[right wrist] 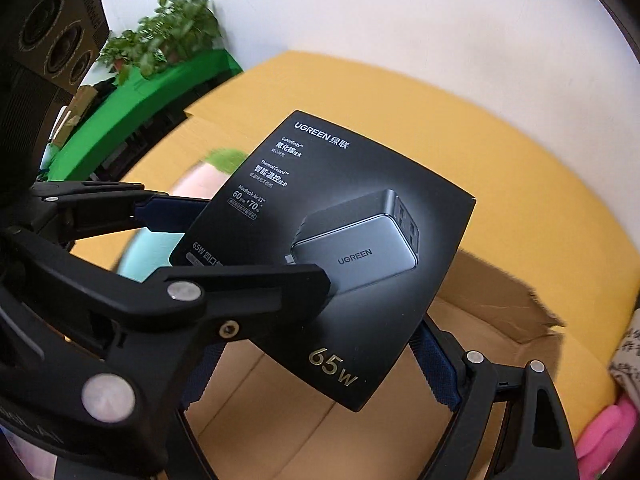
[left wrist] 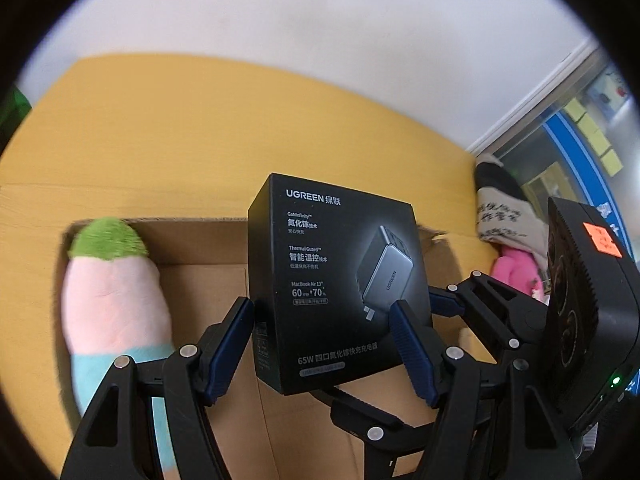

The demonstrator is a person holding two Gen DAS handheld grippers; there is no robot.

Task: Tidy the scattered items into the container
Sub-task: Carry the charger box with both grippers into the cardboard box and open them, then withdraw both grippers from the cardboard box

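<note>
A black UGREEN charger box (left wrist: pixel 332 272) hangs above an open cardboard carton (left wrist: pixel 208 240), gripped from two sides. My left gripper (left wrist: pixel 320 306) is shut on it, its blue pads pressing both narrow sides. In the right wrist view my right gripper (right wrist: pixel 316 344) is shut on the lower end of the charger box (right wrist: pixel 360 240), a blue pad at each edge. The left gripper (right wrist: pixel 264 240) reaches in there from the left. A pink plush toy (left wrist: pixel 112 300) with a green tip and light blue end lies inside the carton at its left wall.
The carton (right wrist: pixel 500 312) stands on a yellow surface (left wrist: pixel 200 120) against a white wall. Right of the carton lie a pink soft item (left wrist: pixel 516 272) and a white printed cloth (left wrist: pixel 500 220). A potted plant (right wrist: pixel 168 36) and a green surface (right wrist: pixel 132 112) are far left.
</note>
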